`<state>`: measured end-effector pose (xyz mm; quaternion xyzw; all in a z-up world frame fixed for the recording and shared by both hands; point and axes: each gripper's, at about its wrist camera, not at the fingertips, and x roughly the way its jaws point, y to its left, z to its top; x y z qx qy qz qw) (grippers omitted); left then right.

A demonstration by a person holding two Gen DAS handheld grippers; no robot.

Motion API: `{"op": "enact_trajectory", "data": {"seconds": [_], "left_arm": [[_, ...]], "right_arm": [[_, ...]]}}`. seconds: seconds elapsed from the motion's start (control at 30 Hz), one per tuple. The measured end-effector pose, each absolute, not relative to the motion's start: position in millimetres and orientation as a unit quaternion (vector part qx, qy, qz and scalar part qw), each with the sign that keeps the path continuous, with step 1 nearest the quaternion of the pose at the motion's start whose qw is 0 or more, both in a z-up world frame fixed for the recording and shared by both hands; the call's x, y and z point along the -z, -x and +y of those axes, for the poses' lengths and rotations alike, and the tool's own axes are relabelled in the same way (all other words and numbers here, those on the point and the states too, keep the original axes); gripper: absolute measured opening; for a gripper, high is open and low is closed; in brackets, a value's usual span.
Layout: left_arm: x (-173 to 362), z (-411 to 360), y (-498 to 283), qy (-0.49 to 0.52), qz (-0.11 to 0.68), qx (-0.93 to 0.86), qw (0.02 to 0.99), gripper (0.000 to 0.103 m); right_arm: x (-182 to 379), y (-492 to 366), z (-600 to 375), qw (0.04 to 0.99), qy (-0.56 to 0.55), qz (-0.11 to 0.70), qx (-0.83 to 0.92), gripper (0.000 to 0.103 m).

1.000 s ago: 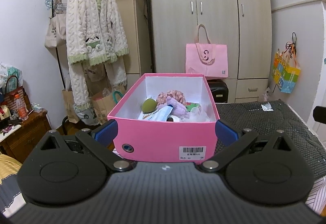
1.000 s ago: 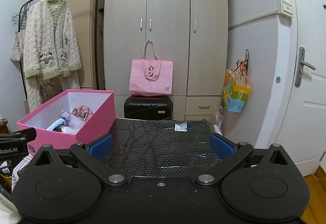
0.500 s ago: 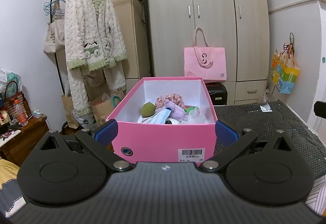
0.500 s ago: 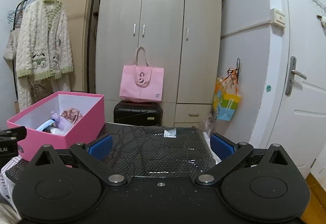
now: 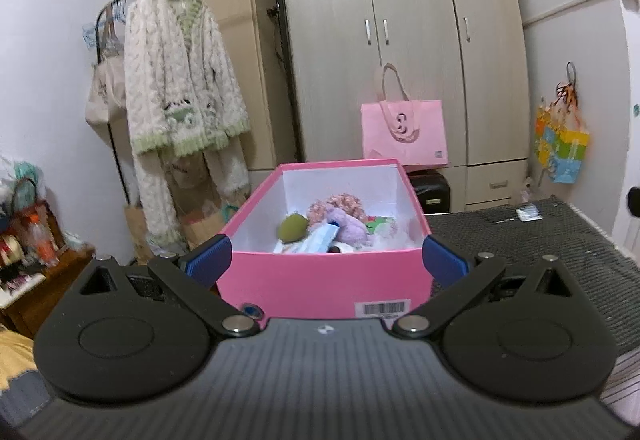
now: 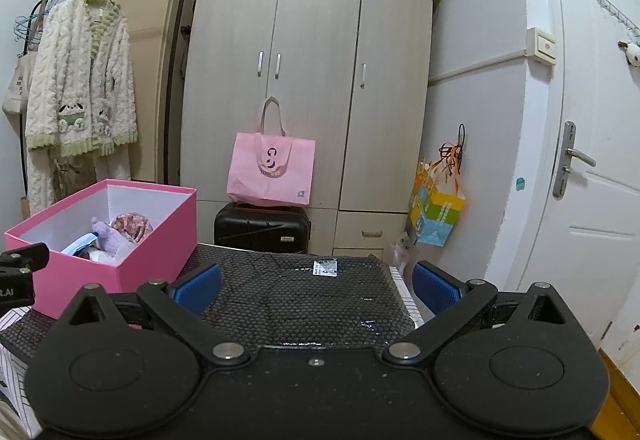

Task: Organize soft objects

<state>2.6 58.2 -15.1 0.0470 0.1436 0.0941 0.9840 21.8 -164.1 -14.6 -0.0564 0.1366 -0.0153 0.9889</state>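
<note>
A pink box (image 5: 320, 280) stands on a black mesh mat (image 5: 540, 240); it also shows in the right wrist view (image 6: 156, 252). Inside lie several soft things: a green ball (image 5: 293, 227), a purple plush (image 5: 349, 224), a pink frilly piece (image 5: 340, 203) and a blue-white pack (image 5: 320, 238). My left gripper (image 5: 326, 260) is open and empty, just in front of the box's near wall. My right gripper (image 6: 316, 282) is open and empty over the mat (image 6: 304, 292), to the right of the box.
A small white packet (image 6: 325, 267) lies at the mat's far edge. Beyond stand a wardrobe (image 6: 312, 80), a pink tote bag (image 6: 271, 172) on a black suitcase (image 6: 262, 228), a clothes rack with a knit cardigan (image 5: 180, 80) at left, and a door (image 6: 592, 160) at right.
Both views have shifted: the box and the room sit lower and a little farther in the frames now. Both grippers have stayed open and empty.
</note>
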Motion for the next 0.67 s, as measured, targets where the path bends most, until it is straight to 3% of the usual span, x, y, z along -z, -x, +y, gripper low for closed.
{"op": "enact_trajectory", "data": {"seconds": [0.67], "left_arm": [[13.6,59.3,2.3,-0.034,0.121,-0.092,0.988,0.103]], "right_arm": [[19.0,-26.8,-166.9,0.987,0.049,0.149,0.015,0.103]]}}
